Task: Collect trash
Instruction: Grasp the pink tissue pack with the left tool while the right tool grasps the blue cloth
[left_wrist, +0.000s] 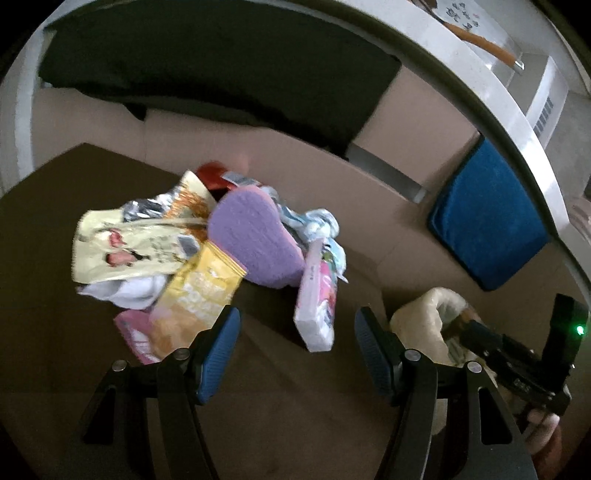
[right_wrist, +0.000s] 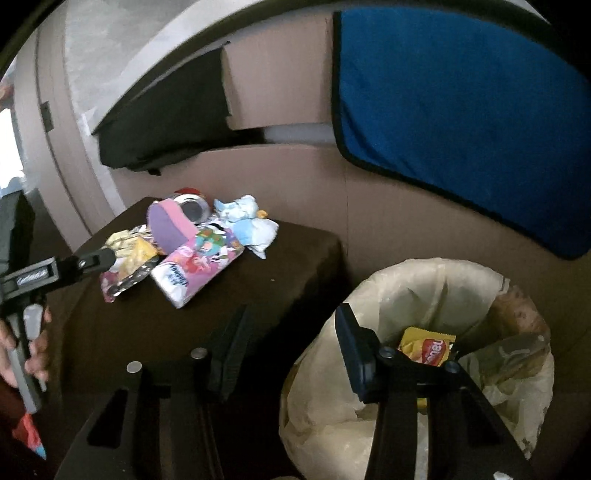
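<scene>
Some things are hard to see; the room is dim and the pictures are a bit smeared, so the words on the packets cannot be read; a red thing (left_wrist: 211, 176) at the back of the pile is mostly hidden behind the other trash, and a round silver can bottom (right_wrist: 192, 209) shows in the same spot from the other side; the black cushion (left_wrist: 207, 70) and the blue cloth (right_wrist: 458, 110) run off the picture edges; only the fingers of a hand (right_wrist: 35, 350) show at the left edge.

The trash pile (left_wrist: 207, 251) sits on the dark brown table (left_wrist: 55, 229); in it are a purple sponge (left_wrist: 255, 240), a yellow snack bag (left_wrist: 201, 295), a pale torn wrapper (left_wrist: 125, 247), a pink and white tissue pack (right_wrist: 195, 269) and crumpled blue and white paper (right_wrist: 245, 221).

The left gripper (left_wrist: 297, 354) is wide apart with nothing in it; its blue pads (left_wrist: 218, 354) hang over bare table near the pile, and the left pad sits just in front of the yellow snack bag; I cannot tell if they touch.

The right gripper (right_wrist: 291, 354) holds nothing; its jaws stand partly apart; it hangs by the bin with a pale bag liner (right_wrist: 424, 295), just beside the table; a yellow and red packet (right_wrist: 424, 347) lies inside the bin.
</scene>
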